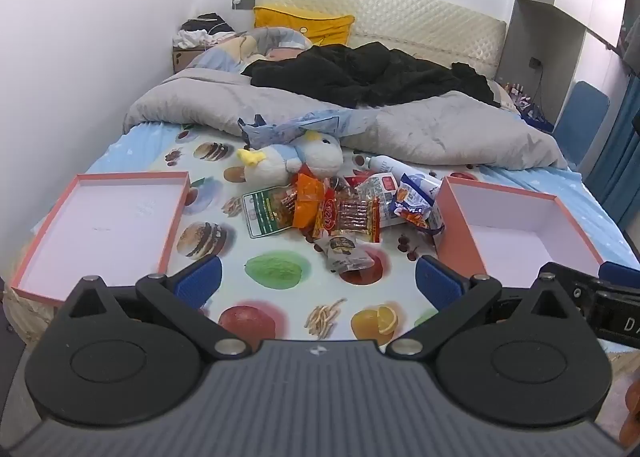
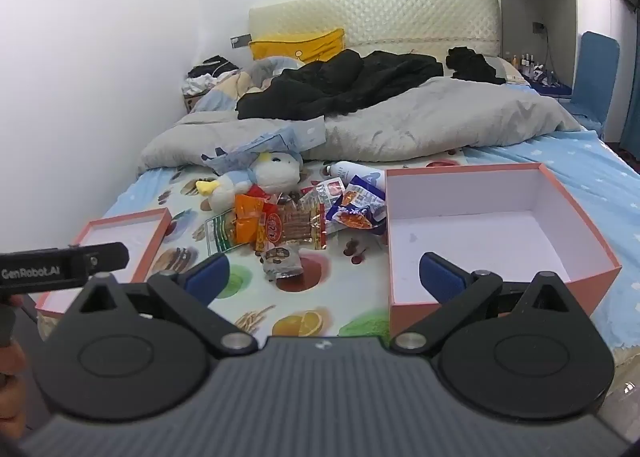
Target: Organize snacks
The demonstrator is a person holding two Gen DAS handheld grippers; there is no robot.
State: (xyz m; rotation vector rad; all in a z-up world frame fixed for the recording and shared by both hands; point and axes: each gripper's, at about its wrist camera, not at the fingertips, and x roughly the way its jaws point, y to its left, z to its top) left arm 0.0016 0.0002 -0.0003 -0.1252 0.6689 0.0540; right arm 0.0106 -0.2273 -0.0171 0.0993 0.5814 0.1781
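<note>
Hovering at the bed's (image 1: 132, 149) foot edge, I hold left gripper (image 1: 318, 283) and right gripper (image 2: 324, 277) spread (nothing pinched), snack pile (image 1: 340, 209) mid-bed

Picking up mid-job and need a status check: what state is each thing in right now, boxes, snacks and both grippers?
Deep box: open, empty.
Shallow lid: inside up, empty, left of the snacks.
Snack pile: loose on the sheet between lid and box, none packed.
Small dark packet: apart, nearest the grippers.
Left gripper: open, empty.
Right gripper: open, empty.
</note>
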